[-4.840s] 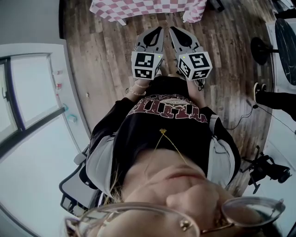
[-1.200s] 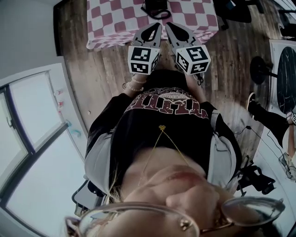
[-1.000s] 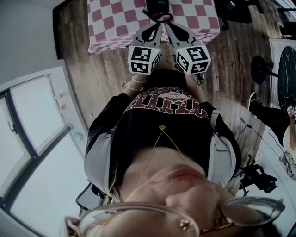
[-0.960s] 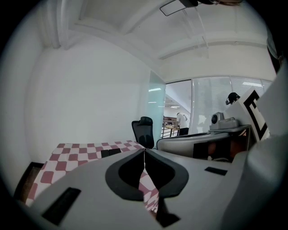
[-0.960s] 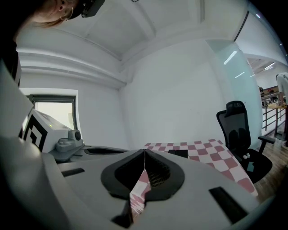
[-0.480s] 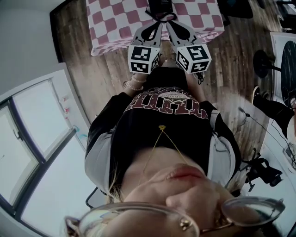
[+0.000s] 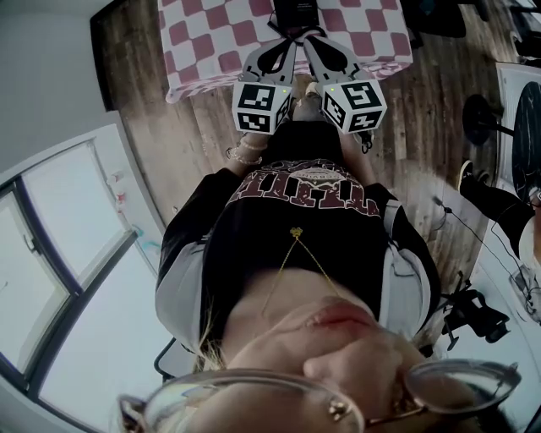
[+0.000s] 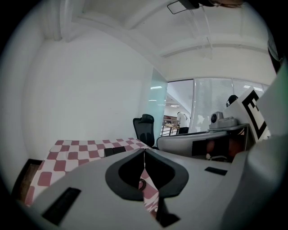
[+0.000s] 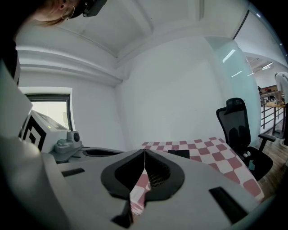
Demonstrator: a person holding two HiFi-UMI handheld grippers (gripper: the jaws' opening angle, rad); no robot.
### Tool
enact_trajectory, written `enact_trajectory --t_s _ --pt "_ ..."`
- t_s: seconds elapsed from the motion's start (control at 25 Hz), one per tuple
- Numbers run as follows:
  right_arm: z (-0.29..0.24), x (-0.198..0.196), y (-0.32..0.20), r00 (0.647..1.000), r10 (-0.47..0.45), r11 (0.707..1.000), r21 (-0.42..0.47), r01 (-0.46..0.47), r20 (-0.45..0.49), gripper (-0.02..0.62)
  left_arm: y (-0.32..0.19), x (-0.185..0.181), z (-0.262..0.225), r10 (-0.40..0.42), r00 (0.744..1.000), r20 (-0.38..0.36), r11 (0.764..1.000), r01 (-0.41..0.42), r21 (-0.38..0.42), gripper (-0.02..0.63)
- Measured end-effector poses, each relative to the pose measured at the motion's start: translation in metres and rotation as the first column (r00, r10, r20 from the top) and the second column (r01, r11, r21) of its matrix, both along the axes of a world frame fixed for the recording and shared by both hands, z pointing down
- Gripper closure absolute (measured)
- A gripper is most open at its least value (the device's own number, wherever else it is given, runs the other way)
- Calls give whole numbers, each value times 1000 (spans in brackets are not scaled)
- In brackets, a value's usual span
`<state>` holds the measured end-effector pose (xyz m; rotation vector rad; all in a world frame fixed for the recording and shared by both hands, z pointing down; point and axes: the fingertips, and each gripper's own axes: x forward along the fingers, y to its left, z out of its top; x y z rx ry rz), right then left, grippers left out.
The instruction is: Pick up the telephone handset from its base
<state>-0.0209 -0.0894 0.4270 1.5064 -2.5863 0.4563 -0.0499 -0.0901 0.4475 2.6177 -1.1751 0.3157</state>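
Wood-plank floor (image 7: 203,127), white walls, window (image 7: 59,228) at the left of the head view. Tabletop (image 7: 211,34) sits at the top of that view under a pink-and-white checked cloth. Black office chair (image 9: 238,123) stands beside the tabletop, as seen in the right gripper view.

Telephone (image 7: 296,8): black, lying on the checked cloth at about mid-width, cut off by the top edge of the head view. Its cord (image 7: 292,31) loops out toward the person. In the gripper views it shows only as a low dark slab on the cloth (image 8: 120,151). Handset and base cannot be told apart in any view.

Left gripper (image 7: 292,42): jaws pressed together along a thin seam, nothing between them. It is held over the near part of the cloth and aimed at the telephone.

Right gripper (image 7: 307,42): jaws likewise together and empty. It lies just beside the left one, with the two converging toward their tips.

Both tips appear close to the cord loop in the head view. Contact cannot be confirmed.

Each gripper's marker cube (image 7: 262,107) sits at its rear, in front of the person's black printed shirt (image 7: 304,228).
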Motion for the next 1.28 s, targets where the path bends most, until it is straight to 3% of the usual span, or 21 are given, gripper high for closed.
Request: enact_trajectory --t_s 0.76,1.28 --pt "-7 35 -95 995 -93 996 -9 94 26 575 -91 46 -10 -65 998 16 998 65 1 595" --pt "-2 56 -138 974 -224 974 -20 224 14 575 -131 63 -6 -192 981 24 981 192 -10 595"
